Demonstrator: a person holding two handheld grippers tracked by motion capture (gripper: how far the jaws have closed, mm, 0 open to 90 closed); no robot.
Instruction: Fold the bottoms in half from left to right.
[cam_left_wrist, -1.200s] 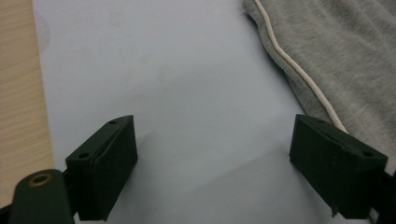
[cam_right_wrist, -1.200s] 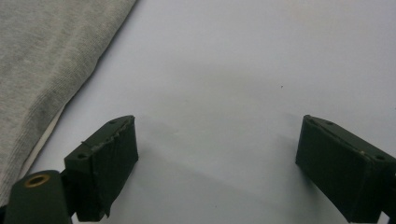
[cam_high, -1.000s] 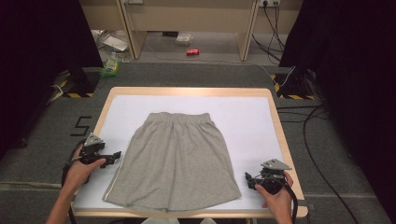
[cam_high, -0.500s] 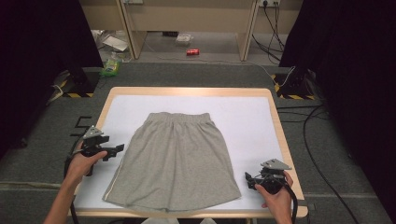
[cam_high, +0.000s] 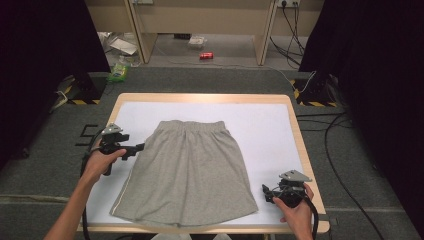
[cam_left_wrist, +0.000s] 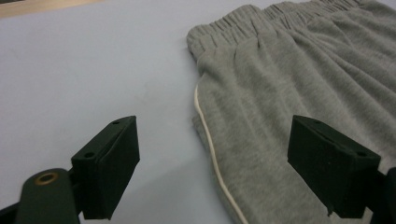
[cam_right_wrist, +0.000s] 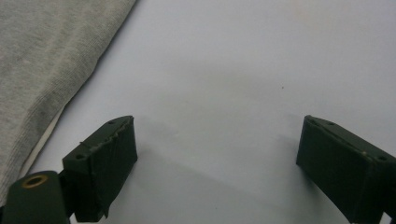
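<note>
Shorts: flat, long axis running away from the person, waistband at the far end.
Left claw: wide open, straddling the shorts' side seam.
Right claw: open, shorts' hem beside it.

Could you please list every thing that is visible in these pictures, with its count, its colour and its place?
shorts: one, grey with a pale side stripe, flat in the middle of the table, waistband at the far side.
table: one, white top with a wooden rim, in the centre.
can: one, red, on the floor beyond the table.
green packet: one, on the floor at the far left; what it is I cannot tell.
cables: several, black, on the carpet to the right of the table.
left gripper: one, black, jaws open, by the left side seam of the shorts.
right gripper: one, black, jaws open, over bare table near the shorts' right hem corner.
</note>
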